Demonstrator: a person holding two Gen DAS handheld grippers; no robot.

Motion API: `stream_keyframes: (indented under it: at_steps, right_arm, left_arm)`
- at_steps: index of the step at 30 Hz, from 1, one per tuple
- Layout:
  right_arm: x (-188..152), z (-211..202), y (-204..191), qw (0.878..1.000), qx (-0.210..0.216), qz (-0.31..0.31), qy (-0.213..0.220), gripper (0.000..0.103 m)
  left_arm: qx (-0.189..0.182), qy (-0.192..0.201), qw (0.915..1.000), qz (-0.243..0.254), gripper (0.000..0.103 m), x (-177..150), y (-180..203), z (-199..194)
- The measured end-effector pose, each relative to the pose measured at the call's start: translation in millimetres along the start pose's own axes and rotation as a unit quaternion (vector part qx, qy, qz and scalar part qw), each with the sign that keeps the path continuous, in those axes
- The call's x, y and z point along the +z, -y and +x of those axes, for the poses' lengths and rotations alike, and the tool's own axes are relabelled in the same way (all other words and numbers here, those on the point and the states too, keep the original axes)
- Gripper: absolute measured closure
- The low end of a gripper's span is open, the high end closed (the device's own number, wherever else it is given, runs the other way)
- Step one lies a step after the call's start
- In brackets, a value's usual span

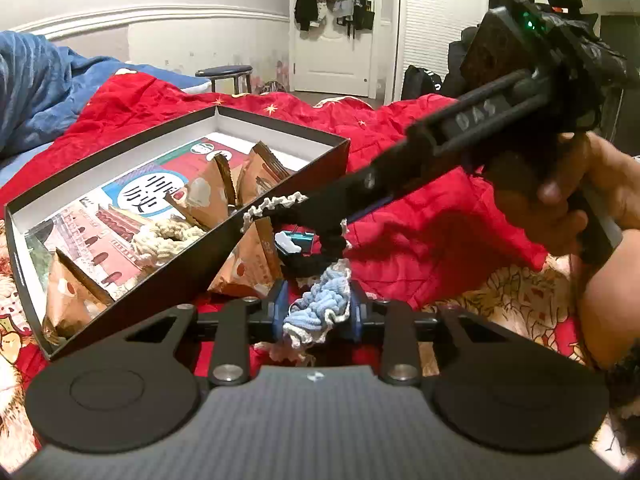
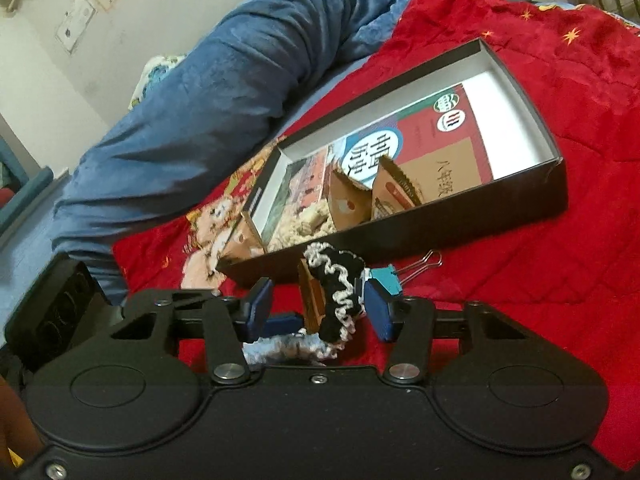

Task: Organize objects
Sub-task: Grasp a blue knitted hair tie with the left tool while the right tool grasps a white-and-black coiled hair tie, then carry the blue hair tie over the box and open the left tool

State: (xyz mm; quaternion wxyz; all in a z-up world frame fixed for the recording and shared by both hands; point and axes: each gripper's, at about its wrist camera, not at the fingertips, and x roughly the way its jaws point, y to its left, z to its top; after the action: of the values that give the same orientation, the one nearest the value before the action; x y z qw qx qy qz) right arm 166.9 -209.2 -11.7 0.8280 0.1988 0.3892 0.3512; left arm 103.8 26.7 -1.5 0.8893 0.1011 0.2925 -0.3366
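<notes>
A black shallow box lies on the red quilt and holds a book, brown paper packets and a cream scrunchie. My left gripper is shut on a light blue scrunchie just outside the box's near wall. My right gripper is open around a black scrunchie with white trim; in the left wrist view the black scrunchie hangs off its finger tip. A brown packet and a teal binder clip lie beside the box.
A red quilt covers the bed. A blue blanket is bunched behind the box. A stool and white doors stand beyond the bed.
</notes>
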Motion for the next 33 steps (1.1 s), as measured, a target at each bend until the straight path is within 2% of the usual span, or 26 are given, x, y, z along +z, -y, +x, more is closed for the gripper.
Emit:
stream_keyframes:
  at_steps: [2, 4, 5, 8, 13, 17, 22, 29, 33]
  right_arm:
    - [0, 4, -1, 1.000, 0.002, -0.004, -0.009, 0.061]
    - [-1, 9, -5, 1.000, 0.001, -0.016, -0.019, 0.087]
    - [-2, 11, -6, 0.999, -0.003, -0.022, -0.023, 0.089]
    - [-3, 12, -11, 0.999, -0.014, -0.042, -0.017, 0.091]
    - [-1, 1, -8, 1.000, -0.006, -0.028, 0.011, 0.092]
    - [5, -9, -4, 0.999, 0.005, -0.016, 0.041, 0.092]
    - [9, -20, -2, 0.997, 0.016, -0.006, 0.071, 0.092]
    - [11, -32, -2, 0.994, 0.014, -0.005, 0.104, 0.092]
    - [12, -39, -4, 0.991, 0.019, -0.007, 0.129, 0.092]
  left_arm:
    - [-0.003, 0.001, 1.0000, -0.006, 0.078, 1, -2, -2]
    - [-0.004, 0.003, 0.9999, -0.016, 0.080, 2, -5, -3]
    - [0.000, 0.003, 0.9997, -0.022, 0.082, 4, -7, -4]
    - [0.005, 0.008, 0.9993, -0.035, 0.084, 5, -13, -6]
    - [0.041, 0.038, 0.9963, -0.065, 0.088, 8, -21, -15]
    - [0.051, 0.054, 0.9920, -0.102, 0.088, 12, -33, -23]
    - [0.068, 0.082, 0.9879, -0.112, 0.088, 15, -36, -35]
    - [0.084, 0.141, 0.9769, -0.136, 0.089, 19, -41, -59]
    - [0.119, 0.172, 0.9684, -0.136, 0.089, 22, -39, -69]
